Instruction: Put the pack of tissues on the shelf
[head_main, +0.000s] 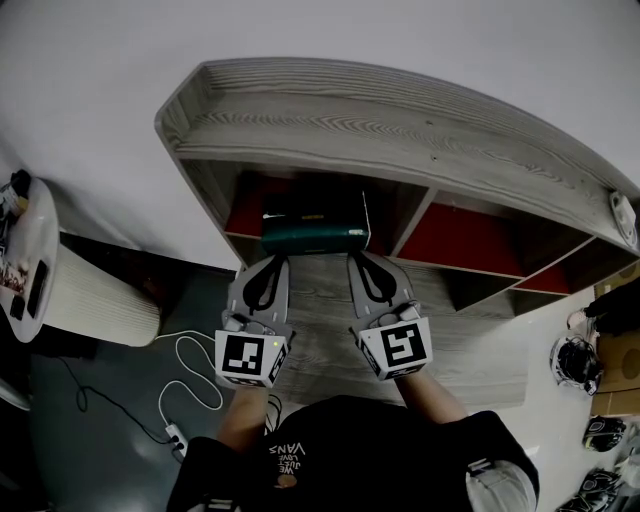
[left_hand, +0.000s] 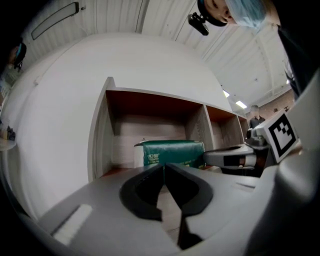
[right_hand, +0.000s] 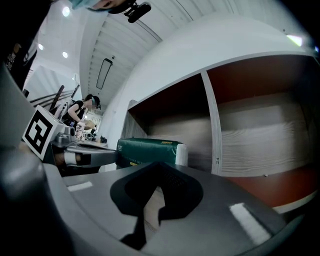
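Observation:
The green pack of tissues (head_main: 315, 236) lies in the left compartment of the wood-grain shelf (head_main: 400, 130), near its front edge. Both grippers point level at it from just in front and stand apart from it. My left gripper (head_main: 270, 263) is shut with nothing between its jaws; in its own view the tips (left_hand: 164, 166) meet below the pack (left_hand: 172, 152). My right gripper (head_main: 365, 263) is also shut and empty, its tips (right_hand: 159, 164) closed in front of the pack (right_hand: 147, 150). Each gripper shows beside the other in the gripper views.
A divider (head_main: 410, 225) separates the pack's compartment from one with a red back panel (head_main: 455, 240). A round white table (head_main: 35, 265) with small items stands at left. A white cable and power strip (head_main: 175, 432) lie on the floor. Bags (head_main: 575, 360) sit at right.

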